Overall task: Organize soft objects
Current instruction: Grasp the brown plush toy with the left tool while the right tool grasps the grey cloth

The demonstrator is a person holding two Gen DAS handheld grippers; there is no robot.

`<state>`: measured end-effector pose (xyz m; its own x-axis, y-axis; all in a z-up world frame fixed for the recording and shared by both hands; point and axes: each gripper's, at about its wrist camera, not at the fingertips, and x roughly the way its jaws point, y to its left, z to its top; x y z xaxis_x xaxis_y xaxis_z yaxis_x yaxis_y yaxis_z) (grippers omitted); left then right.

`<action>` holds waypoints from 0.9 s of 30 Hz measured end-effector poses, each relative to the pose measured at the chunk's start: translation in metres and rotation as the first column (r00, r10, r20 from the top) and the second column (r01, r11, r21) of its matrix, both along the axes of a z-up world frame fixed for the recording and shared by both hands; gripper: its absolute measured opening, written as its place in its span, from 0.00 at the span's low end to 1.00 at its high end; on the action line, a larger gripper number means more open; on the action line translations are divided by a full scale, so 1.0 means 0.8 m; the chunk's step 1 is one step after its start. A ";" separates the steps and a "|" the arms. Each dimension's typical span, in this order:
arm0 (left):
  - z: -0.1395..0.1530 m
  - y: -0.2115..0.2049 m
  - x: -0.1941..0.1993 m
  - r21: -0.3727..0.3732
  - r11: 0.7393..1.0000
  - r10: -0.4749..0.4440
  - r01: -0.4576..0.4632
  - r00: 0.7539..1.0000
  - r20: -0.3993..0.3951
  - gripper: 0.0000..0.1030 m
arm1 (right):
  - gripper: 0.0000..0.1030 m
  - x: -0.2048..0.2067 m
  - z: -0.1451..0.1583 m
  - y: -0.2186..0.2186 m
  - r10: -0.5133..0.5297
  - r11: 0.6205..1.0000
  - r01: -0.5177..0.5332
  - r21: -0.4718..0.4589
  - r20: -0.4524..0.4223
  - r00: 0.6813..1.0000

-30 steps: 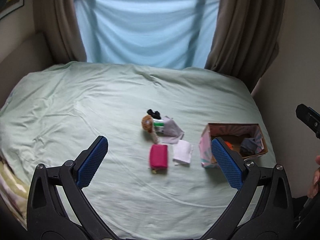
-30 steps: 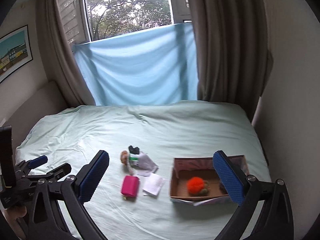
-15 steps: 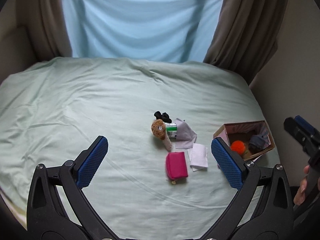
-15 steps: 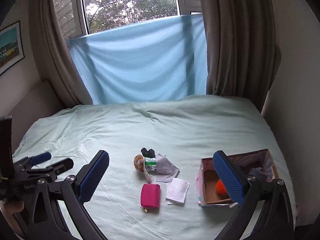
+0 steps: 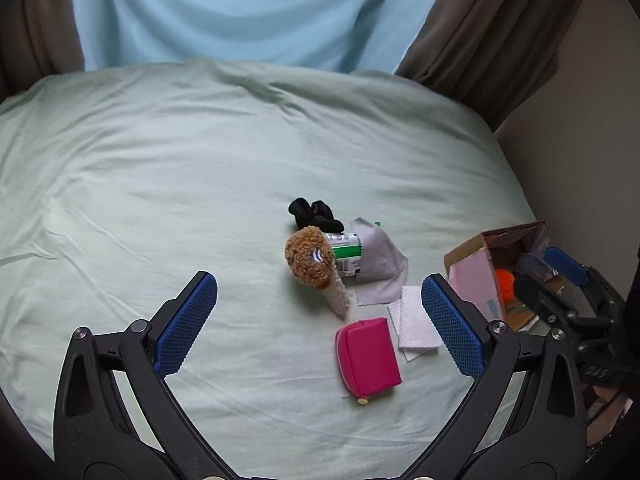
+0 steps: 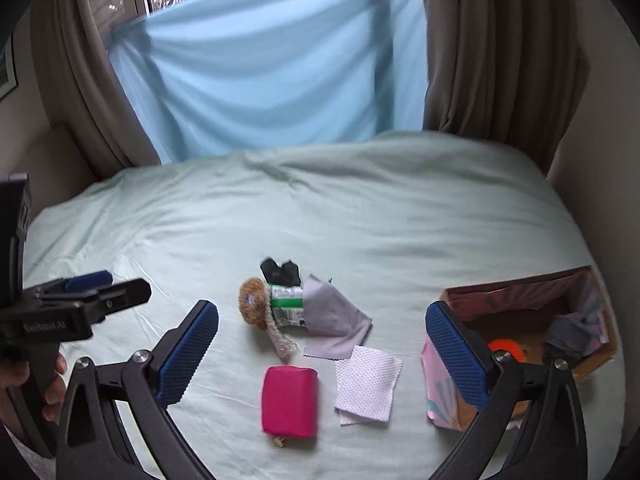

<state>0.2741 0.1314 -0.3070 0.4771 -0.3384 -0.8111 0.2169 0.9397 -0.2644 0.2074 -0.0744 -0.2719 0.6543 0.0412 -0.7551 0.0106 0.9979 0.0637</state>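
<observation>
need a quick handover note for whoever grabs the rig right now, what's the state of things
Left tool: open, empty, above the pale green bedsheet.
Right tool: open, empty, also over the bed.

Done: a fuzzy orange ball and a dark grey cloth bundle are in the open cardboard box with pink sides at the bed's right edge.

Left, in a cluster mid-bed: magenta zip pouch, white textured folded cloth, flat grey cloth, brown fuzzy toy, green-and-white packet, black fabric piece. Pouch and white cloth lie nearest the tools.
</observation>
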 end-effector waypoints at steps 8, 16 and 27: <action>-0.089 -0.016 0.065 -0.019 0.998 -0.060 0.058 0.994 -0.092 0.91 | 1.00 0.061 -0.102 -0.004 0.072 0.997 -0.075 -0.028 -0.089 0.993; -0.168 -0.032 0.104 -0.053 0.996 -0.074 0.066 0.982 -0.176 0.81 | 1.00 0.108 -0.187 -0.006 0.113 0.991 -0.124 -0.049 -0.181 0.977; -0.222 -0.055 0.119 -0.110 0.990 -0.115 0.091 0.966 -0.233 0.51 | 1.00 0.127 -0.252 -0.012 0.132 0.989 -0.146 -0.034 -0.267 0.955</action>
<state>0.3691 0.0877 -0.4849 0.2326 -0.4583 -0.8579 0.2309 0.8828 -0.4090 0.3088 -0.0843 -0.4733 0.4228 0.0726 -0.9033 -0.1189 0.9926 0.0242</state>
